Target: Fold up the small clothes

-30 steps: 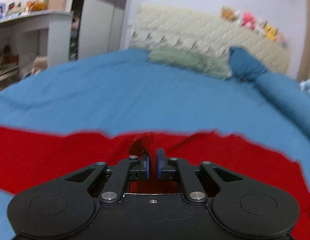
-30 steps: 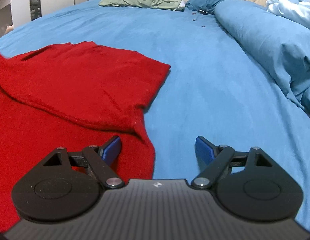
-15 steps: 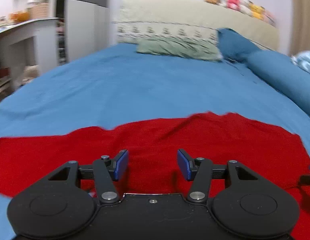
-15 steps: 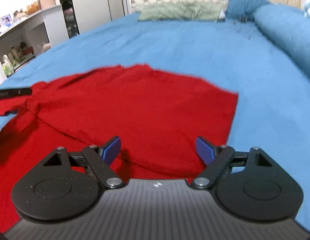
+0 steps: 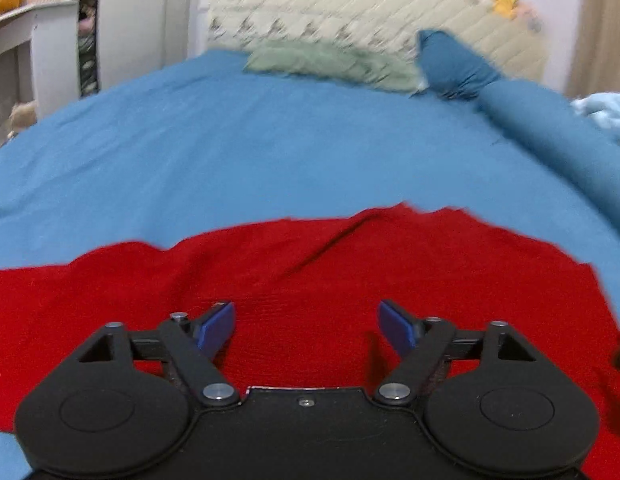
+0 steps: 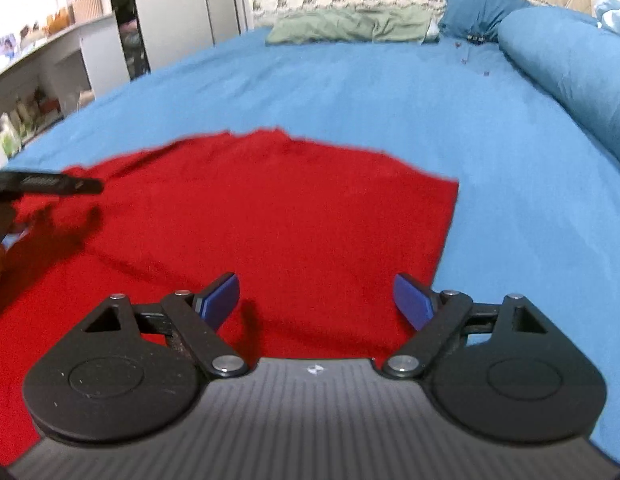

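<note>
Your red knit garment (image 5: 310, 280) lies soft and creased, folded over itself, on the smooth blue bedsheet (image 5: 270, 152). Your left gripper (image 5: 308, 322) and right gripper (image 6: 316, 300) hover low over it, both spread wide, holding nothing.

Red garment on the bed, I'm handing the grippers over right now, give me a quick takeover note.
Left gripper: open, empty, low over the red garment.
Right gripper: open, empty, over the garment's right part, near its right edge.
Garment: spread on the blue bedsheet, one layer already folded over, its edge running diagonally across the left side in the right wrist view.
Done: one fold looks laid down, nothing gripped.
Left: probably further folds to make it compact; pick an edge or corner, since neither gripper holds cloth.
</note>
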The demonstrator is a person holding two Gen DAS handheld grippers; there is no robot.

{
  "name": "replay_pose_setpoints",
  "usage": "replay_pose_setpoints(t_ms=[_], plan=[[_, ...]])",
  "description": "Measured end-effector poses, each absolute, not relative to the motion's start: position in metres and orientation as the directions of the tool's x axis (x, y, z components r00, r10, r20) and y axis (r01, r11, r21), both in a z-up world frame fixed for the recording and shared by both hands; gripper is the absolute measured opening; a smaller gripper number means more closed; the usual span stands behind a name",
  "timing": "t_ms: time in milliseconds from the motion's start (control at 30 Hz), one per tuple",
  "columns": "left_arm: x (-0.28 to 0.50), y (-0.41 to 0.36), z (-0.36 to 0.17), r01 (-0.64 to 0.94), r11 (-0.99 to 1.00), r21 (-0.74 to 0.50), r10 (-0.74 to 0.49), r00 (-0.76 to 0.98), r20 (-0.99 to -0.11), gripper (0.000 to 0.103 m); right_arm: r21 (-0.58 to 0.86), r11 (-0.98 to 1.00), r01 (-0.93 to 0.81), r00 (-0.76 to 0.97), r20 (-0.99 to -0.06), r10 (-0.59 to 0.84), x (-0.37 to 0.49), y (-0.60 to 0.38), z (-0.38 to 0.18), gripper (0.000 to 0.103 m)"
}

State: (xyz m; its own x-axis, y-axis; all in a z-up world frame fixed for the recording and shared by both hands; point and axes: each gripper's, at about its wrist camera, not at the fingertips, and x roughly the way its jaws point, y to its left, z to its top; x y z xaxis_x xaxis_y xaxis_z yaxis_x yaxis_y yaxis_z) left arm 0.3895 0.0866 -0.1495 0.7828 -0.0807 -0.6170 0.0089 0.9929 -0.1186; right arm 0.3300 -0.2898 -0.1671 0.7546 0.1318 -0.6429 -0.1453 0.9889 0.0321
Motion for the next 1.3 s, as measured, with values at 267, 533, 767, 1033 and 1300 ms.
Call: replay_pose_setpoints(t_ms=[267,533,767,1033,1300], plan=[[0.383,0.081,-0.176,0.005,0.995,-0.097,-0.069,0.739,-0.670,0.093,0.089,0.992,-0.090,0.795,-0.593,0.125,0.402,-0.312,-0.170,0.100],[0.380,0.076,-0.164,-0.008,0.995,-0.098,-0.060,0.741,-0.669,0.093,0.081,0.996,-0.038,0.724,-0.685,0.084,0.434,-0.332,-0.174,0.100],[0.325,0.095,-0.100,-0.050,0.991,-0.126,-0.035,0.807,-0.589,0.096,0.053,0.996,-0.078,0.778,-0.621,0.094,0.359,-0.300,-0.108,0.103],[0.268,0.162,-0.064,-0.214,0.966,-0.143,0.088,0.798,-0.596,0.103,0.116,0.981,-0.157,0.766,-0.612,0.195,0.298,-0.241,-0.057,0.103],[0.233,0.268,-0.079,-0.474,0.851,-0.225,0.252,0.746,-0.617,0.103,0.148,0.965,-0.216,0.704,-0.662,0.259,0.295,-0.181,-0.073,0.103]])
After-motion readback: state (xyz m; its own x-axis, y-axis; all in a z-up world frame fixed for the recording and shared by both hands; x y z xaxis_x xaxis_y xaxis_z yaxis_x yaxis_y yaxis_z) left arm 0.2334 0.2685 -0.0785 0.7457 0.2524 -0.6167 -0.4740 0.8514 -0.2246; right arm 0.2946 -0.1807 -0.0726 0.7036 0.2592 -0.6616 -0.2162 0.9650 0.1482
